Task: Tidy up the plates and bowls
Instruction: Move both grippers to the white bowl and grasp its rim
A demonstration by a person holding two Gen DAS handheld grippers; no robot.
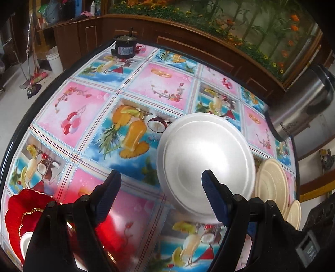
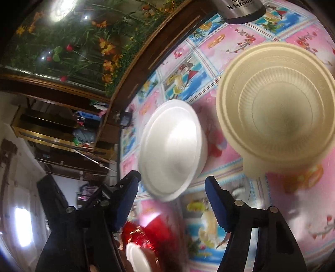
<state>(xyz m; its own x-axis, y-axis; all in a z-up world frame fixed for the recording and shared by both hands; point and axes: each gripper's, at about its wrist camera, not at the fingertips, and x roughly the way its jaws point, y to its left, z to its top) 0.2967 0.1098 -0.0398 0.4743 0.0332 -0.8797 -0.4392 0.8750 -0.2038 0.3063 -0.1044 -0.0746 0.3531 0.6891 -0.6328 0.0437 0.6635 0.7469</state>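
Left gripper (image 1: pixel 161 184): jaws spread wide, nothing between the blue pads, held above the tablecloth (image 1: pixel 88 104). Its right finger shows in front of the near rim of the white bowl (image 1: pixel 201 154); contact cannot be told.

Right gripper (image 2: pixel 171 188): jaws apart and empty, held above the cloth. The white bowl's (image 2: pixel 171 146) rim lies just beyond its left fingertip, not clamped.

White bowl: round, foam-like, upright on the cloth near the table's middle, interior bare.

Cream bowl (image 2: pixel 278 108): ribbed inner wall, upright; in the right wrist view it stands to the right of the white bowl, apart from it. Whether it is one bowl or a nested stack cannot be told. In the left wrist view cream rims (image 1: pixel 272 184) show just beyond the white bowl's right edge.

Red dish (image 1: pixel 18 211): scalloped, gold-edged, at the near left corner of the table, a small white piece (image 1: pixel 25 242) inside it. In the right wrist view the same red dish (image 2: pixel 144 234) sits low between the fingers, blurred.

Tablecloth: glossy, printed in pink and blue squares with fruit and cocktails.

Steel flask (image 1: pixel 301 104): on the far right of the table, brushed metal with lettering.

Small black motor (image 1: pixel 123 47): at the far edge of the table.

Wooden cabinet (image 1: pixel 188 39): behind the table, with a flower-print panel (image 1: pixel 240 18) above it.
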